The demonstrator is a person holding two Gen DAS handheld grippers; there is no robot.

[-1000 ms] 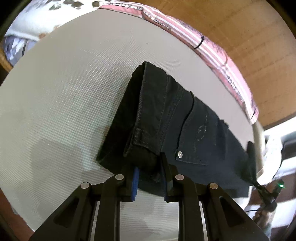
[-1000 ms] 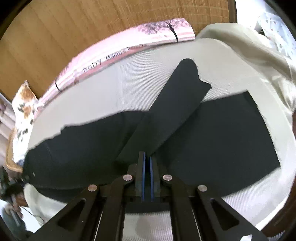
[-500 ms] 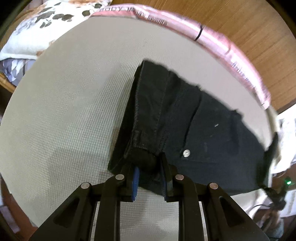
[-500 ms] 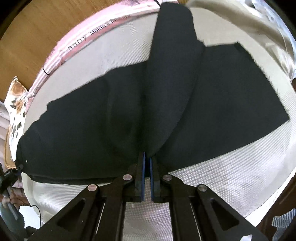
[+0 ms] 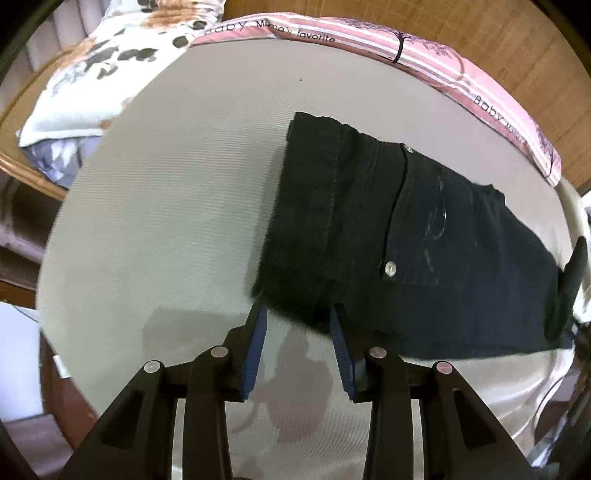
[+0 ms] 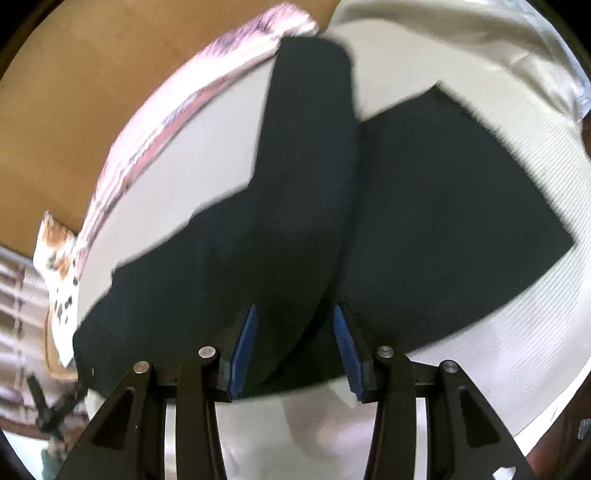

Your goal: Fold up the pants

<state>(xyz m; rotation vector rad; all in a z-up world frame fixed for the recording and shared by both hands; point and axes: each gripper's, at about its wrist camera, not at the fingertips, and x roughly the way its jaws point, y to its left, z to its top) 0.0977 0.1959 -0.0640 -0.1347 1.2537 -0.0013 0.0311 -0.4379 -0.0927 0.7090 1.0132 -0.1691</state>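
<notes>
The black pants (image 5: 388,236) lie on a pale mat (image 5: 166,206), waistband end to the left in the left wrist view, with a rivet and back pocket showing. My left gripper (image 5: 298,317) is open, its blue pads at the near waistband corner, not clamping it. In the right wrist view the pant legs (image 6: 424,221) are spread on the mat (image 6: 517,332), one leg (image 6: 306,166) lying folded across the other. My right gripper (image 6: 293,317) is open, its pads either side of the fold's near edge.
A pink striped cloth (image 5: 443,70) runs along the mat's far edge, with wood floor (image 5: 480,29) beyond. A floral cushion (image 5: 92,81) lies at the far left. A pale cloth (image 6: 480,44) is bunched at the far right of the right wrist view.
Both grippers were shut on the pants and have opened, letting the cloth go. The lifted leg has come down across the other leg. Both grippers have pulled back slightly.
</notes>
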